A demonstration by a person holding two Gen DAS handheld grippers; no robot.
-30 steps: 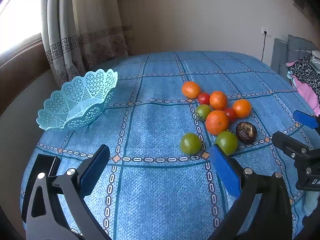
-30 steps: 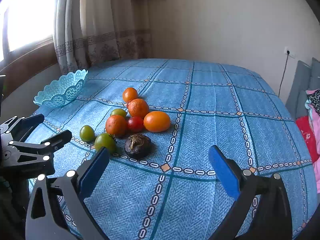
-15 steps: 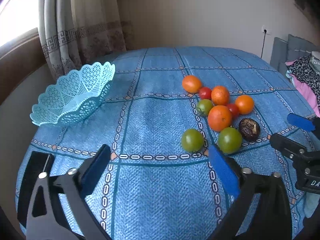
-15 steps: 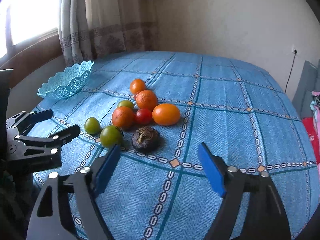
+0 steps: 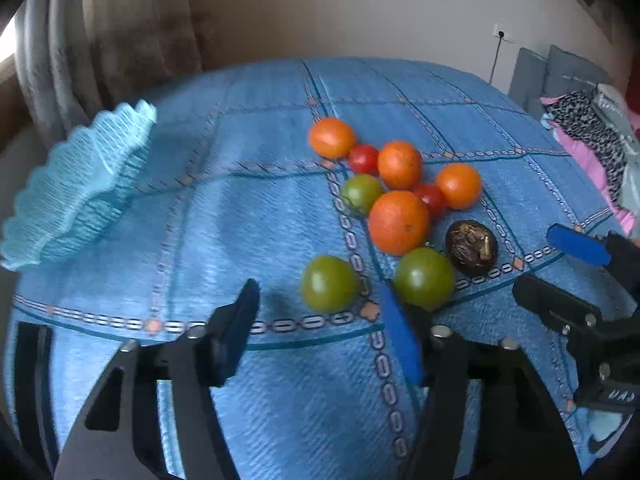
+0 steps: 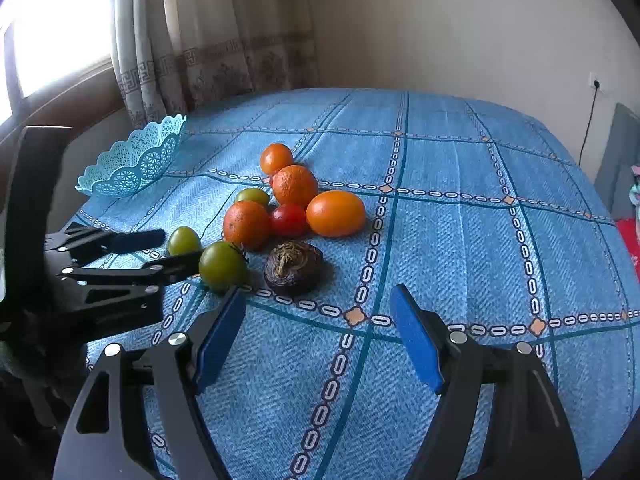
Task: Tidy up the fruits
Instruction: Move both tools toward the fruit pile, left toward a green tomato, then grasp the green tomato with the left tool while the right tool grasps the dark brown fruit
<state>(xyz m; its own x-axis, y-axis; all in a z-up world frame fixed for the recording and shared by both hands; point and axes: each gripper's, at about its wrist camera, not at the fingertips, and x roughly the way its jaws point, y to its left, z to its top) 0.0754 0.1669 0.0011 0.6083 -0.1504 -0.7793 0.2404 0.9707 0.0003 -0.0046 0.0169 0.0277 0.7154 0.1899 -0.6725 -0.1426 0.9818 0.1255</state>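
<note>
the left tongs (image 5: 320, 332) gape wide with a green tomato (image 5: 329, 283) just ahead between the tips, the right tongs (image 6: 318, 334) wide and empty near the dark fruit (image 6: 293, 266); closing off-centre may roll it into the pile, far from the basket (image 5: 76, 184).

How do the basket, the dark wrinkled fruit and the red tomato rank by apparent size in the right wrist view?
1. basket, largest although farthest away.
2. dark wrinkled fruit.
3. red tomato, smallest; it is partly hidden and slightly farther, so this gap is less certain.

I hold the left gripper (image 5: 320, 326) with fingers spread, just short of a green tomato (image 5: 329, 283). Basket (image 5: 76, 184) sits far left, blurred.
</note>
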